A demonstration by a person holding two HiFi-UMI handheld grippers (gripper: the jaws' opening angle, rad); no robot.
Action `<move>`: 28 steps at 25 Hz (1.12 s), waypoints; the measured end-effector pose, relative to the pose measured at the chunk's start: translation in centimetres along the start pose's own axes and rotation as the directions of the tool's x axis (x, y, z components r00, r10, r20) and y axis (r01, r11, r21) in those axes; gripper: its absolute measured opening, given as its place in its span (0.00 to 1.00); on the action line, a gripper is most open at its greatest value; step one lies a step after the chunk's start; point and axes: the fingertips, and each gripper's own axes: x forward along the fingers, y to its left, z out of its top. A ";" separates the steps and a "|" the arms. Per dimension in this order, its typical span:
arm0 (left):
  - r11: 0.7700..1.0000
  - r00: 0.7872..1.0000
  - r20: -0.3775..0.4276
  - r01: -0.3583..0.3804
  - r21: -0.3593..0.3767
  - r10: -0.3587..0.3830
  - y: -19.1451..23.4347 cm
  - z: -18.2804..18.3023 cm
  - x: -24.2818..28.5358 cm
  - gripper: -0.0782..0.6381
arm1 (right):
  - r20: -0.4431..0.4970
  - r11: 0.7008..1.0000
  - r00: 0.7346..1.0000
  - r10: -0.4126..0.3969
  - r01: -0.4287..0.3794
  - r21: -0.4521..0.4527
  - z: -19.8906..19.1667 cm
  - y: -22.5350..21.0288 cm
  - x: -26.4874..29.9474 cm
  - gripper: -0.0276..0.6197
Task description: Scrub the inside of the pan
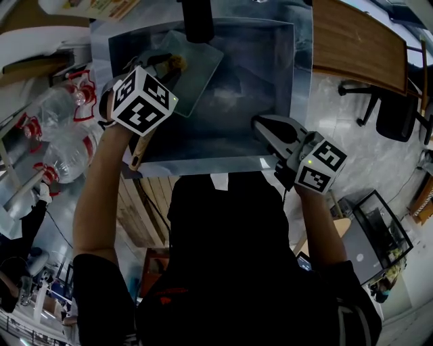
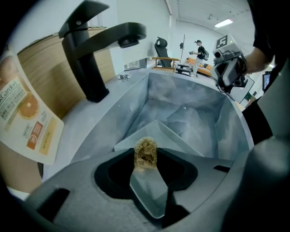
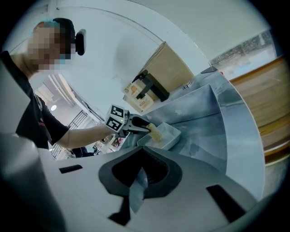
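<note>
Left gripper is over the sink's far left part, jaws clamped on a tan scrubber. I see the wad pinched right at the tips in the left gripper view. Pan, a pale rectangular one, lies in the sink below the black faucet, turned askew to the sink walls. Scrubber is at the pan's left end, just inside the rim as seen from the right gripper view. I can't tell if it touches the bottom. Right gripper is over the sink's near right corner, well apart from the pan, and points toward it. Its jaws are together with nothing between them, only a sliver of sink showing through. Plastic bottles lie left of the sink.
</note>
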 end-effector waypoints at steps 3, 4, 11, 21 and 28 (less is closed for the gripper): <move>1.000 1.000 0.002 -0.023 -0.004 0.023 2.0 -0.5 0.1 0.33 | -0.009 1.000 1.000 -0.006 0.006 0.003 -0.1 0.1 0.5 0.05; 1.000 1.000 0.004 -0.025 -0.005 0.025 2.5 -0.5 0.3 0.33 | -0.012 1.000 1.000 -0.008 0.008 0.004 -0.1 0.1 0.6 0.05; 1.000 1.000 0.005 -0.025 0.005 0.025 3.9 -0.1 1.4 0.33 | -0.017 1.000 1.000 -0.020 0.021 0.006 0.3 0.3 1.4 0.05; 1.000 1.000 0.018 -0.002 -0.006 0.002 3.7 0.1 1.9 0.33 | -0.020 1.000 1.000 -0.022 0.022 0.010 0.3 0.2 2.0 0.05; 1.000 0.999 0.029 0.020 0.006 -0.020 2.0 1.4 2.3 0.33 | -0.008 1.000 1.000 -0.021 0.021 0.009 0.6 -0.1 1.4 0.05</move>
